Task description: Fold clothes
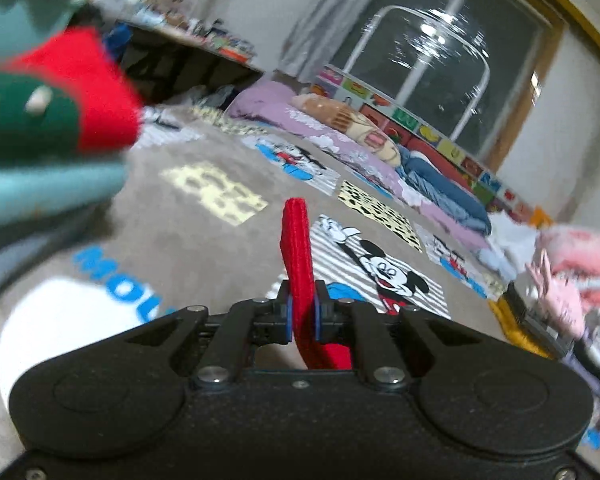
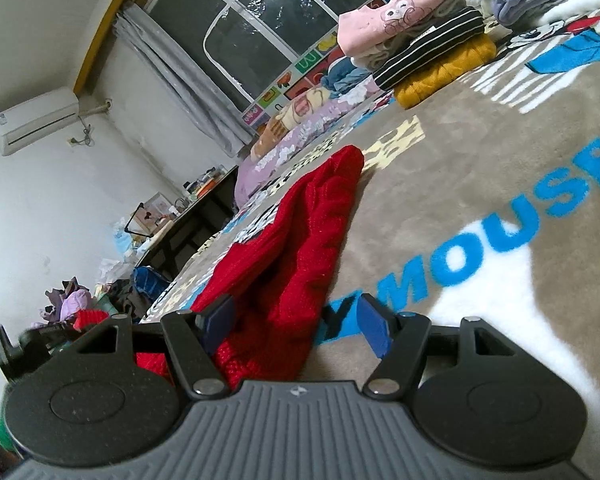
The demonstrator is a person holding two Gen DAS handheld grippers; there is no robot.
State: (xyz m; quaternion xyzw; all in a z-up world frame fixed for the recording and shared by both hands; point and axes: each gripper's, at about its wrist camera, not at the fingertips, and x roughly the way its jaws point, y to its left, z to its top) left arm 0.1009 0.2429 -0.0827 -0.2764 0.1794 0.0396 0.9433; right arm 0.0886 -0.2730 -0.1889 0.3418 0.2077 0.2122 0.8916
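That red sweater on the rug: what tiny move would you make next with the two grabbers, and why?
Probably close the right gripper on the red sweater. Its jaws stand open with the knit lying between them on the rug, nothing pinched. The left gripper is already shut on a red edge, so a second grip would let both hands carry the fold.

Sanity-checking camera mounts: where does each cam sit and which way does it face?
Left wrist: on the left gripper, facing across the rug toward the window; shut on red knit.
Right wrist: on the right gripper, low over the rug, facing the window; fingers open around the knit.
Shared: knit, rug, window, clothes pile.
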